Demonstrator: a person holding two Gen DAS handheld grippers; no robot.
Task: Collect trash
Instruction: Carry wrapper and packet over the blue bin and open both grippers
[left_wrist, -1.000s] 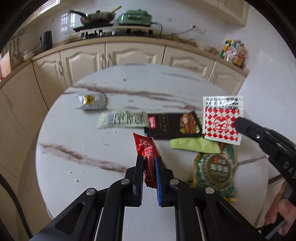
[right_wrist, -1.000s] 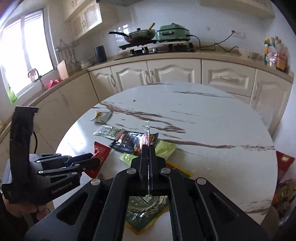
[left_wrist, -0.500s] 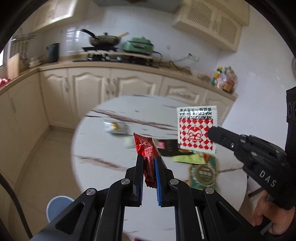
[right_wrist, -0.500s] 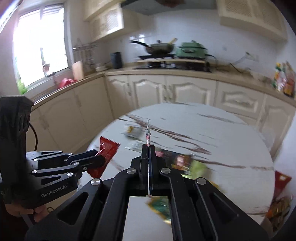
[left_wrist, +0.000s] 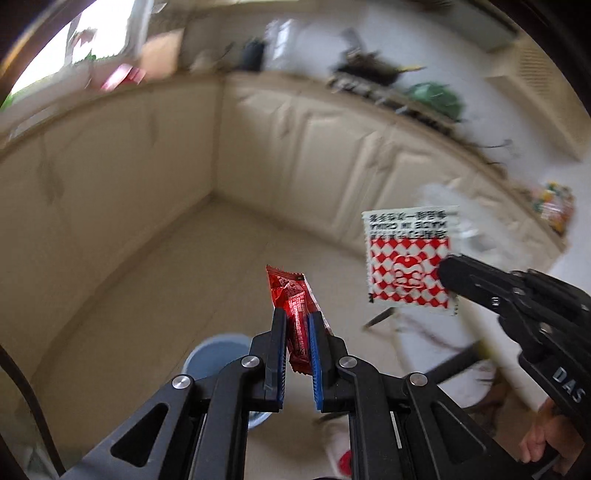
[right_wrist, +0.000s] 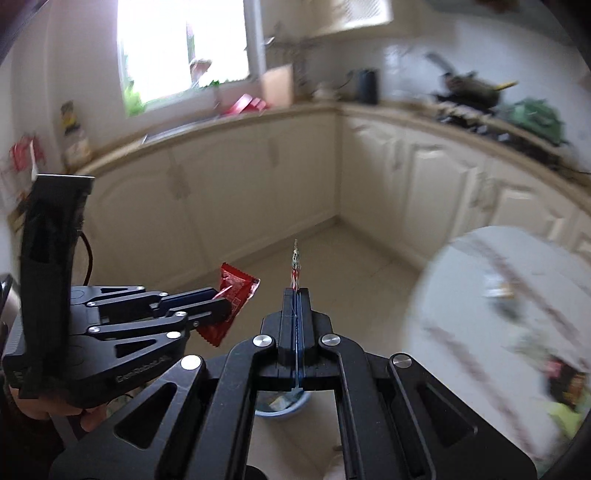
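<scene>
Left hand-held gripper (left_wrist: 297, 325): clamped on a red wrapper (left_wrist: 291, 299), held over the floor (left_wrist: 177, 280).
Right hand-held gripper (right_wrist: 296, 295): closed on a checkered packet (left_wrist: 408, 258), seen edge-on.
Bin (left_wrist: 218, 349): blue, on the floor beneath both.
Counter (right_wrist: 498, 295): round, at right; wrappers blurred.

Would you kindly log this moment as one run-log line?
left gripper: shut on red wrapper | right gripper: shut on checkered packet | blue bin: on floor below
</scene>
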